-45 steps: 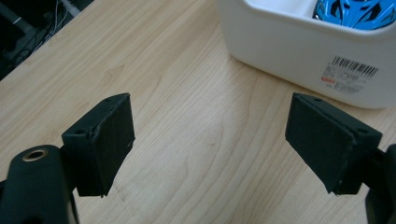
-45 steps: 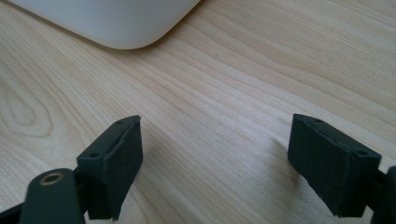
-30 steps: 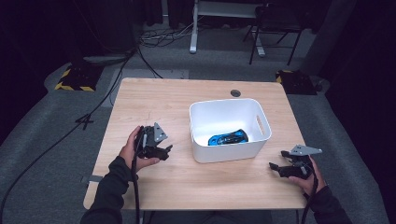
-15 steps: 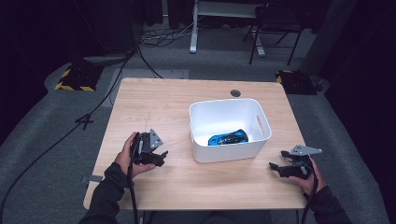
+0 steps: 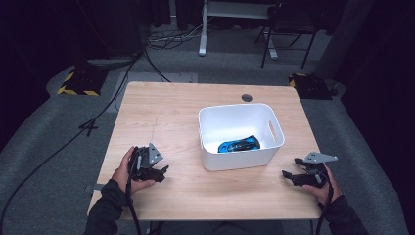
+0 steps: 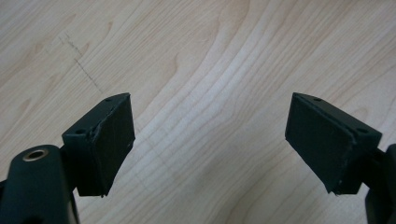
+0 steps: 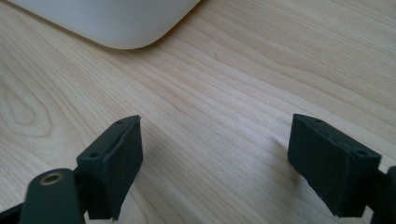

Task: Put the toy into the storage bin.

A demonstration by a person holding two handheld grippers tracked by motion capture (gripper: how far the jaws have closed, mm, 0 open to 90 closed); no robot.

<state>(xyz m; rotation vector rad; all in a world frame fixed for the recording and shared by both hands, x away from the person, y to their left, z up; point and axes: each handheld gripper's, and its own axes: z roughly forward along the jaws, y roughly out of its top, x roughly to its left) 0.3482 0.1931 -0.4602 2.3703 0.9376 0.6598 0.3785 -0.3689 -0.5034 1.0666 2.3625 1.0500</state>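
The wooden table (image 5: pixel 166 112) carries a white bin (image 5: pixel 234 121) right of centre, and a blue toy car (image 5: pixel 239 145) already lies inside, so the placing looks done. The left gripper (image 5: pixel 160 172) and right gripper (image 5: pixel 288 175) rest near, jaws spread, holding nothing; probably nothing remains.

the blue toy car (image 5: pixel 238 145) sits low in the white bin (image 5: pixel 210 122), its near side hidden by the front wall, too small to make out details. the bin (image 7: pixel 116 23) gets cut off by the top edge in the right gripper view.
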